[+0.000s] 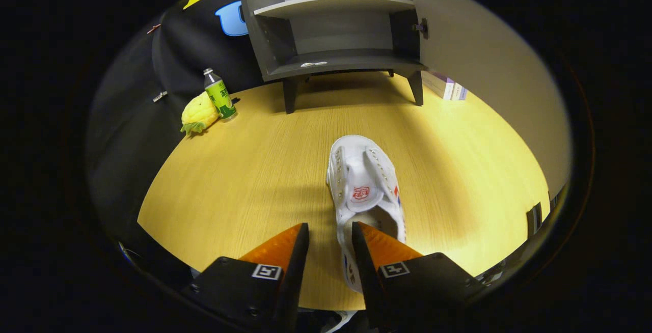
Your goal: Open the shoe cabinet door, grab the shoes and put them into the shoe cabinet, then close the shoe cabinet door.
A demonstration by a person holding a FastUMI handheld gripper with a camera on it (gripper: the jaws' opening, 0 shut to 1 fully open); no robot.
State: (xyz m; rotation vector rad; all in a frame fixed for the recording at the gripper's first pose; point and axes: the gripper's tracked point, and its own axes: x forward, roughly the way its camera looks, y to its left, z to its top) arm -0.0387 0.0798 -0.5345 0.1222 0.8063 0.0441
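You are holding the gripper (330, 236) low over the bench (244, 170), jaws standing apart and gripping nothing.

At ten o'clock a yellow plush toy (198, 114) is lying against a green-labelled bottle (219, 95). At twelve the shoe cabinet (336, 27) is standing open. The white shoe (364, 185) is lying just ahead, its heel side wall sitting between your jaws. At one o'clock boxes (447, 86) are resting beside the cabinet.

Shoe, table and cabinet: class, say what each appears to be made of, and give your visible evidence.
Shoe: probably white canvas or synthetic, matte, metal-looking eyelets. Table: light wood or laminate, fine straight grain, slight sheen. Shoe cabinet: grey painted or laminated board, flat and smooth. Gripper open, one finger inside the shoe.
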